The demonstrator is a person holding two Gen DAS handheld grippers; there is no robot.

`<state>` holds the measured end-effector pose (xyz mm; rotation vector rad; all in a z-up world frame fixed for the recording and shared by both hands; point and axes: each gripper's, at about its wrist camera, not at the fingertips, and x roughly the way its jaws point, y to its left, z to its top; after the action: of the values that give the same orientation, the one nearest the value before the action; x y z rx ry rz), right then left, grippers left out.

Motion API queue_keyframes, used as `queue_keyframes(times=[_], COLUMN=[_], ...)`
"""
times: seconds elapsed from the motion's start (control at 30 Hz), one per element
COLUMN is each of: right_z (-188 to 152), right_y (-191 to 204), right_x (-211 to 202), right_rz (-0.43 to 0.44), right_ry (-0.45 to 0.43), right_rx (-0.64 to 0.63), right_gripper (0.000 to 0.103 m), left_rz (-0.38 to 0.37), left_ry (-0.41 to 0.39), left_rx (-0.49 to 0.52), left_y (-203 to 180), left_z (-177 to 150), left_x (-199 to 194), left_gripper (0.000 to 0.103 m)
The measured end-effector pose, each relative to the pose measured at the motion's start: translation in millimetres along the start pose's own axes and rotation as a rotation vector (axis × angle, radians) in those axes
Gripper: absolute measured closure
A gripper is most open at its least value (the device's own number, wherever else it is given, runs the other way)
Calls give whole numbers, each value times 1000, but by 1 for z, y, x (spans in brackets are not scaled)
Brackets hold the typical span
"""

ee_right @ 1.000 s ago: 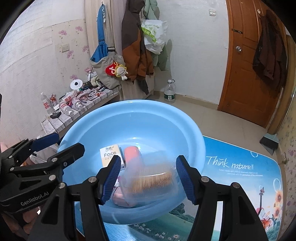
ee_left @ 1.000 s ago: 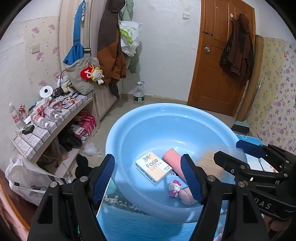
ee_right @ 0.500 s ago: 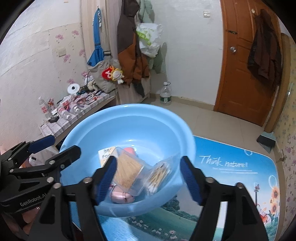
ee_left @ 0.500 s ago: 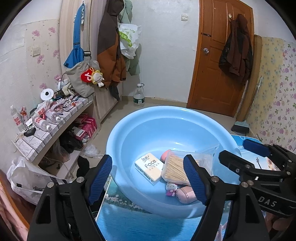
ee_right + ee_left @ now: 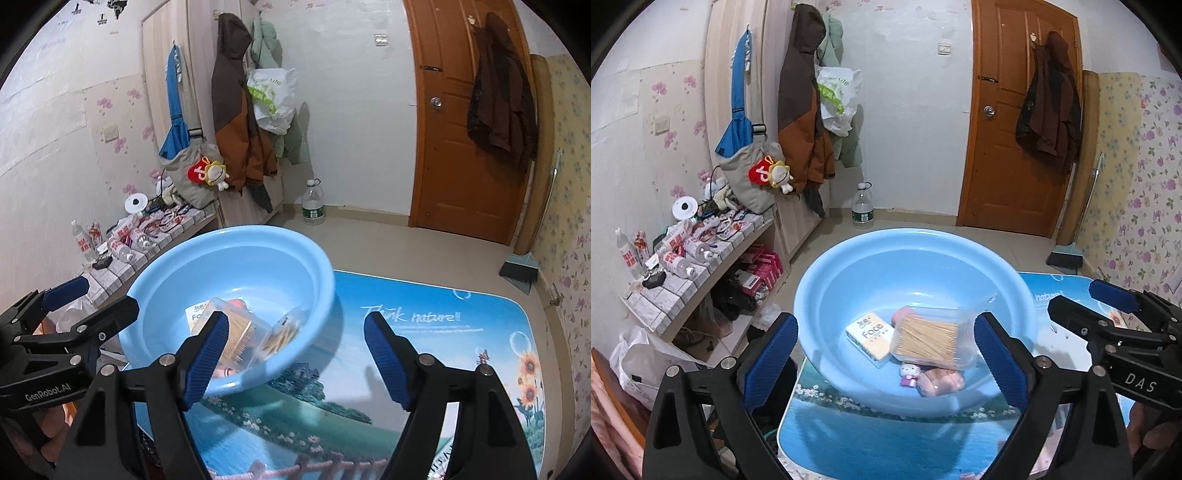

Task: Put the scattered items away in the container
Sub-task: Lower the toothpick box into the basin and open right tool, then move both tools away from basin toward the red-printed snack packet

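A round light-blue plastic basin [image 5: 916, 266] sits at the left end of a low table covered by a glossy printed landscape mat [image 5: 436, 332]. It is the container for the tidying task, placed within easy reach of both handheld tools.

Inside the basin, several collected items lie heaped toward its near side. A clear plastic bag of thin wooden sticks [image 5: 932, 338] rests on top of the pile, tilted. Under and beside it are a small white tissue packet printed "Face" [image 5: 870, 338], a pink cylindrical object [image 5: 905, 314] mostly hidden behind the bag, a small pink-and-white cat figure [image 5: 909, 371], and a soft pink item [image 5: 940, 382] just beside the figure.

The left gripper [image 5: 886, 365], black with blue pads, hovers at the near rim of the basin with its jaws spread wide and nothing between them. The right gripper [image 5: 295, 362] is also spread wide and empty; it hangs above the basin's right edge and the mat. From its view the bag of sticks appears just behind its left pad, lying loose in the basin rather than held.

The stretch of mat in view holds no loose items, so the tidying looks close to complete, though the table's near edge is hidden behind the tools.

A cluttered tiled shelf [image 5: 698, 254] stands to the left, and a wooden door [image 5: 1015, 122] beyond.
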<state>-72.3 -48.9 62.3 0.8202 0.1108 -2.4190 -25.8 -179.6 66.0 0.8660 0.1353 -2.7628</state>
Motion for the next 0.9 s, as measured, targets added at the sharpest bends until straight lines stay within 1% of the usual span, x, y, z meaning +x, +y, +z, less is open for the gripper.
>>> queue_keyframes(times=[0.07, 0.13, 0.23, 0.33, 0.43, 0.5, 0.7, 0.9], right_z=[-2, -5, -13, -22, -35, -49, -83, -93], right_y=[-5, -10, -15, -21, -36, -52, -97, -121], right_x=[-11, -21, -41, -60, -80, -92, -105, -118], right_rz=[-3, -8, -52, -67, -69, -89, -160, -191], right_ry=[-12, -22, -33, -51, -66, -66, -23, -22], right_rx=[6, 8, -36, -47, -19, 9, 126, 165], right_gripper=[25, 25, 24, 17, 17, 17, 17, 17], left_rz=[-3, -11, -23, -40, -61, -78, -121, -147], left_ry=[-1, 3, 16, 19, 26, 38, 61, 69], left_rx=[4, 6, 12, 23, 36, 48, 118, 183], left_y=[-5, -11, -22, -35, -49, -58, -93, -123], left_z=[-1, -3, -7, -12, -19, -26, -37, -47], left_x=[-5, -11, -17, -25, -31, -33, -38, -39], left_gripper=[2, 2, 2, 2, 0, 0, 0, 0])
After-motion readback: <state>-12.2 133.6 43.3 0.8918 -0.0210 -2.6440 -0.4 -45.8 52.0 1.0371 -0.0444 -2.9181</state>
